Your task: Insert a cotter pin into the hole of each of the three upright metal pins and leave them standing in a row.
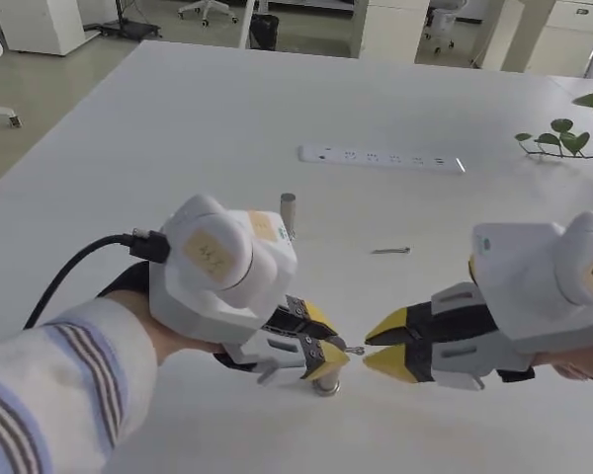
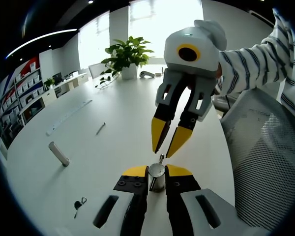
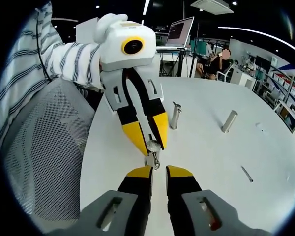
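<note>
1. Here's the metal pin (image 2: pixel 157 178): bright, smooth, brushed metal.
2. The left gripper (image 1: pixel 328 348) and right gripper (image 1: pixel 371 349) show glossy white plastic shells, matt yellow tips.
3. The table (image 1: pixel 227 118) is white, smooth, faintly sheeny.
4. The sleeve (image 1: pixel 49 395): soft striped knit cloth.
5. The chair back (image 2: pixel 265 162): grey open mesh.

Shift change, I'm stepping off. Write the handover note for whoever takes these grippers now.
Left gripper: shut on a metal pin, a cotter pin sticking from its top end.
Right gripper: open, tips just short of that cotter pin.
Second metal pin and third metal pin stand on the table, spare cotter pin lying nearby.
Done: none confirmed.
Left: seat this one, check the others, line up.
</note>
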The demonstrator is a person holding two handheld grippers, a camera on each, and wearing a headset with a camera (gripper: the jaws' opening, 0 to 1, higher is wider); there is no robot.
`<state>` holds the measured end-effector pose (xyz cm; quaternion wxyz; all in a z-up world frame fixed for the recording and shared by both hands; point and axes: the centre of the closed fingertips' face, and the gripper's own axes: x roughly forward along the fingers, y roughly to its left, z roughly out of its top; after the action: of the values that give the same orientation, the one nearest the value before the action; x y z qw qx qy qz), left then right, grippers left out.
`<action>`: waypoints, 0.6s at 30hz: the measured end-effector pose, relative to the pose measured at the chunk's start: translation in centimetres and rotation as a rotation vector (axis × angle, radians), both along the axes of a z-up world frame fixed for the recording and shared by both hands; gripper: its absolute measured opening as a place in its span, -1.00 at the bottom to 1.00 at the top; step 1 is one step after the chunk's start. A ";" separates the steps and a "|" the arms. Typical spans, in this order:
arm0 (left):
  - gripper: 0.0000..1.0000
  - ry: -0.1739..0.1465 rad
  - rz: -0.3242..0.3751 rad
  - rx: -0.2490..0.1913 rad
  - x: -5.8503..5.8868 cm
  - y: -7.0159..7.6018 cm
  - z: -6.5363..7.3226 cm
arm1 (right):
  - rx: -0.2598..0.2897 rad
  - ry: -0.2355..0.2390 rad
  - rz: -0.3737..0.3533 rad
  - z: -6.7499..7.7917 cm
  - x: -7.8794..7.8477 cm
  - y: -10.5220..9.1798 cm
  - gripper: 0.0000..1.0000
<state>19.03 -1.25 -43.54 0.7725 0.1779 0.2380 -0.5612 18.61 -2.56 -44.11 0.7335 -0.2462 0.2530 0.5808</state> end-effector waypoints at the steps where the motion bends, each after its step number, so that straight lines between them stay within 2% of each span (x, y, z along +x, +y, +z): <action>1: -0.81 0.002 0.002 0.000 0.0 0.0 0.0 | 0.000 0.002 -0.002 -0.1 0.0 0.0 -0.97; 6: -0.81 0.003 0.003 0.001 0.0 0.0 0.0 | 0.012 0.019 -0.001 0.0 -0.2 0.3 -1.00; 12: -0.81 0.002 0.001 0.002 0.1 0.0 0.0 | 0.013 0.006 -0.003 0.2 -0.1 0.5 -1.00; 18: -0.81 0.002 0.000 0.004 0.1 0.0 0.0 | 0.012 0.024 -0.007 0.1 -0.2 0.7 -1.00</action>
<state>19.09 -1.27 -43.54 0.7720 0.1790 0.2398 -0.5607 18.42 -1.88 -43.98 0.7339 -0.2337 0.2591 0.5827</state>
